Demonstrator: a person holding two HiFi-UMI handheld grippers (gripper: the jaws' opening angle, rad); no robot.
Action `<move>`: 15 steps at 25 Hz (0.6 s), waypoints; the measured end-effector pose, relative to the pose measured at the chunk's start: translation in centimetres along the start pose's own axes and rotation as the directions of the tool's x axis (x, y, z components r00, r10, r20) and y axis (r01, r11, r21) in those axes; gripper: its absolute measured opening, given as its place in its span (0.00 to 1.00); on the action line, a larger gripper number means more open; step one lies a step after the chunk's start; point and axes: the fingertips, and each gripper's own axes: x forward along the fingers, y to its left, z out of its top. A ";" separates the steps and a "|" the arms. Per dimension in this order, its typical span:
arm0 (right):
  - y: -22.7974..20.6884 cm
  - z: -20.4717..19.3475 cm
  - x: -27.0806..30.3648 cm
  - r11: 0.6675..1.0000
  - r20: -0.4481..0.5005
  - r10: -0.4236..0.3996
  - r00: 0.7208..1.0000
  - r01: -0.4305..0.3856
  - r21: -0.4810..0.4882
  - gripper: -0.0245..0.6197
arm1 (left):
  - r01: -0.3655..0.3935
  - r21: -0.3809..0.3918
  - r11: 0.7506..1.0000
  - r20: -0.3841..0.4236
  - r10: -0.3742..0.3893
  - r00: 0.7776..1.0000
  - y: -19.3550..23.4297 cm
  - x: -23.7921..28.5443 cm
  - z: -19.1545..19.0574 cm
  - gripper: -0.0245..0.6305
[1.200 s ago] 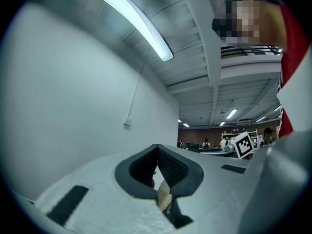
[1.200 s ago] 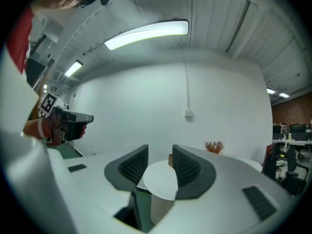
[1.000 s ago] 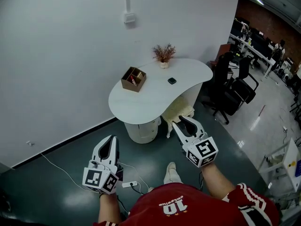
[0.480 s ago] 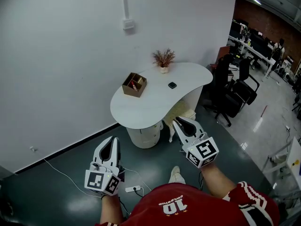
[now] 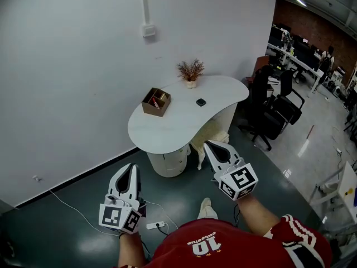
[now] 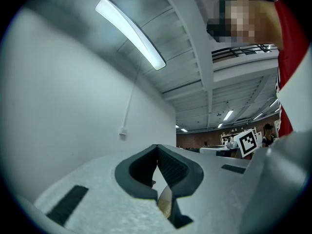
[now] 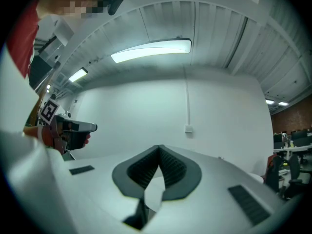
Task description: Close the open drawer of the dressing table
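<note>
Left gripper (image 5: pixel 134 166) and right gripper (image 5: pixel 211 145): both closed tip to tip, nothing between. Well ahead against the wall (image 5: pixel 72 66), dressing table (image 5: pixel 184 116), drawer presumably in the round pedestal (image 5: pixel 169 159) underneath, too small to read. Likely light, rigid, smooth-sliding; best pushed flat on its front

An open-plan office is being shown.
It is being given away by black swivel chairs (image 5: pixel 277 111), rows of desks (image 5: pixel 293 52) being lined along a brick wall (image 5: pixel 321 29), and strip lights (image 6: pixel 130 32) overhead.
</note>
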 end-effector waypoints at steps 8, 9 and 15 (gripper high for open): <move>1.1 0.1 -0.7 1.000 -0.008 0.012 1.000 -0.012 -0.003 0.05 | -0.003 -0.004 1.000 0.004 0.003 1.000 -0.3 -1.1 -0.3 0.04; 1.2 0.1 -0.8 1.000 -0.009 0.014 1.000 -0.014 -0.005 0.05 | -0.003 -0.005 1.000 0.006 0.003 1.000 -0.3 -1.2 -0.3 0.04; 1.8 0.5 -0.8 1.000 0.002 0.024 1.000 -0.024 0.007 0.05 | -0.005 0.000 1.000 0.012 0.005 1.000 -0.4 -2.0 -0.2 0.04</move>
